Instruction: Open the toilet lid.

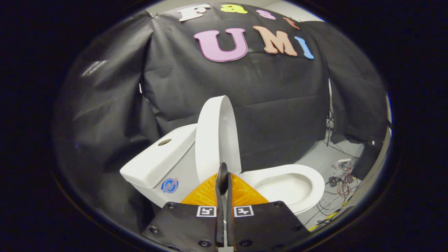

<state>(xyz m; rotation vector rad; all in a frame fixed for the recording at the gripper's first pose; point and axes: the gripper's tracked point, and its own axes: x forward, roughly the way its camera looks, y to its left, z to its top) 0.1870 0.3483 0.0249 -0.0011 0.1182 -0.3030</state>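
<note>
just ahead of the fingers (224, 175) stands the lid (215, 140), raised upright on edge, white, its lower part right behind the fingertips. the 2 fingers are pressed together with nothing between them; whether the tips touch the lid cannot be told. behind the fingers sits an orange wedge-shaped gripper body (241, 192), and nearer the camera 2 dark plates (266, 220) each carry a square marker (243, 211).

to the left of the lid is the tank (157, 161), white, with a round hole on top and a blue round sticker (170, 185) on its side. to the right of the lid the seat (308, 175) lies flat over the bowl (283, 189), uncovered, its oval opening in plain sight.

beyond the toilet hangs black cloth (280, 105) as the booth wall, creased and draped down to the floor (315, 157). on the grey floor to the right of the bowl lie loose wires (344, 178) and small electronic parts, near a dark box (365, 159).
</note>
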